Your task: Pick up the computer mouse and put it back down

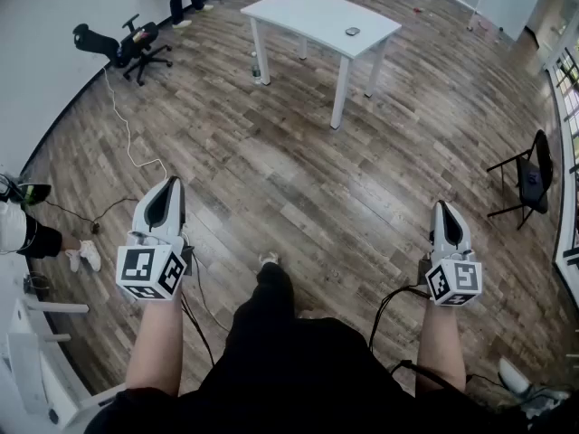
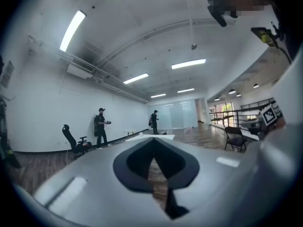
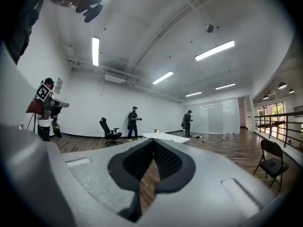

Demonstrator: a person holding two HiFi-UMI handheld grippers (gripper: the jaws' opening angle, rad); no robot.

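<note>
The wood floor (image 1: pixel 298 170) stretches wide between me and the white table (image 1: pixel 308 16), which stands well apart from me across the room. A black office chair (image 1: pixel 127 48) stands by the left wall and a dark folding chair (image 1: pixel 529 179) stands at the right.

I hold both claws level over the floor. My left gripper (image 1: pixel 170 182) has its jaws pressed together on nothing. My right gripper (image 1: pixel 443 206) is the same, closed and empty.

The small dark thing near the table's right corner I take for the computer mouse (image 1: pixel 352 32). It lies on the tabletop, untouched.

I judge the task not yet begun; I am only at the approach. Next I must walk up to the table, spread one claw's jaws and bring them either side of the mouse. I see no containers here.
</note>
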